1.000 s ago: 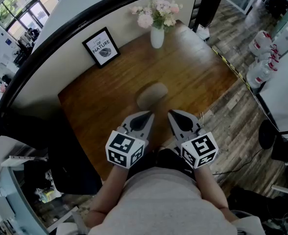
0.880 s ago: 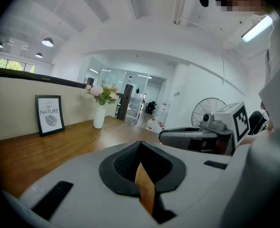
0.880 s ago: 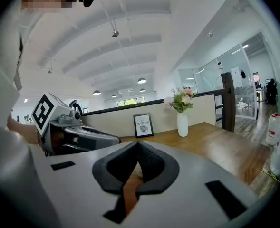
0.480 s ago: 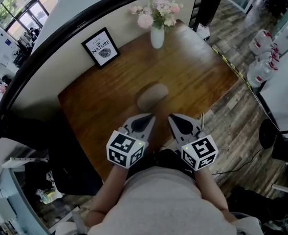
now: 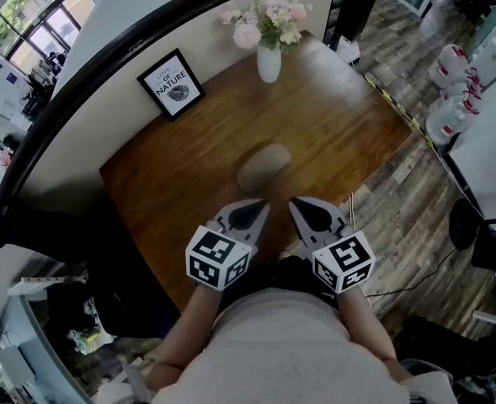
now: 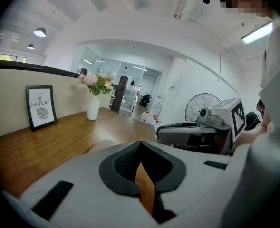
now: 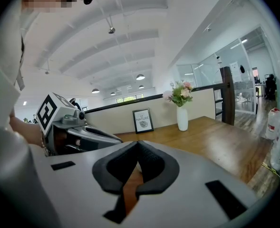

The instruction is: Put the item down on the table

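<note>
A beige, rounded item (image 5: 263,165) lies on the wooden table (image 5: 332,124), near its middle, with nothing touching it. Both grippers hover side by side over the table's near edge, close to the person's body and short of the item. My left gripper (image 5: 249,211) is shut, its dark pads (image 6: 125,158) meeting with nothing between them. My right gripper (image 5: 309,211) is shut and empty too, as its own view shows (image 7: 137,151). Each gripper view shows the other gripper alongside: the right one (image 6: 197,134), the left one (image 7: 78,132).
A white vase of pink flowers (image 5: 269,57) stands at the table's far edge, and a framed print (image 5: 172,82) leans on the low wall behind. Water bottles (image 5: 450,112) stand on the plank floor to the right. A dark chair (image 5: 125,284) sits left of the person.
</note>
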Demonstrator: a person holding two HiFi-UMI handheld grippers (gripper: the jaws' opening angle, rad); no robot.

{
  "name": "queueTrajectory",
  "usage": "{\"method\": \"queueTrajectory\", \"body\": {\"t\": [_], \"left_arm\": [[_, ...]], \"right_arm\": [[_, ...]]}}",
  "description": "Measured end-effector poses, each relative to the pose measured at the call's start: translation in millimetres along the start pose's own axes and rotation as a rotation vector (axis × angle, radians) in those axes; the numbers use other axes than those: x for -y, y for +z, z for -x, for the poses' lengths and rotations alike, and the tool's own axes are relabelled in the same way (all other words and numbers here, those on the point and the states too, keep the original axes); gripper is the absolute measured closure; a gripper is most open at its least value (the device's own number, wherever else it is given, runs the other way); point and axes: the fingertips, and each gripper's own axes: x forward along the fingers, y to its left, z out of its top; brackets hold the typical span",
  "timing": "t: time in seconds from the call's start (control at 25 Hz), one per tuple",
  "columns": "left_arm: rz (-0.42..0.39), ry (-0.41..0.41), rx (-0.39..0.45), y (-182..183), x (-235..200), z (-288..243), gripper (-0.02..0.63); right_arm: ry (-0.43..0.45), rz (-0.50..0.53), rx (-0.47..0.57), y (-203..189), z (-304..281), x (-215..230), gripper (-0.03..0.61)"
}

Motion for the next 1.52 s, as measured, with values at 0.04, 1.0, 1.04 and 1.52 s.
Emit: {"method": "queueTrajectory", "body": {"t": [0.04,1.0,1.04,1.52], "left_arm": [[-0.003,-0.002,-0.006,-1,0,0,0.6],[0.006,0.023,-0.027,-10,-1,-2,0.601],[0.008,0.024,-0.026,-10,-2,-2,0.601],[0.016,0.017,-0.025,-12,0,-1,0.601]], "right_arm": [[0.001,-0.001,-0.002,-1,0,0,0.569],[0.023,-0.003,0.002,2,-4,-4,0.569],[0.023,-0.002,0.001,3,-4,-4,0.569],[0.031,0.003,-0.003,1,-4,-5,0.569]]}}
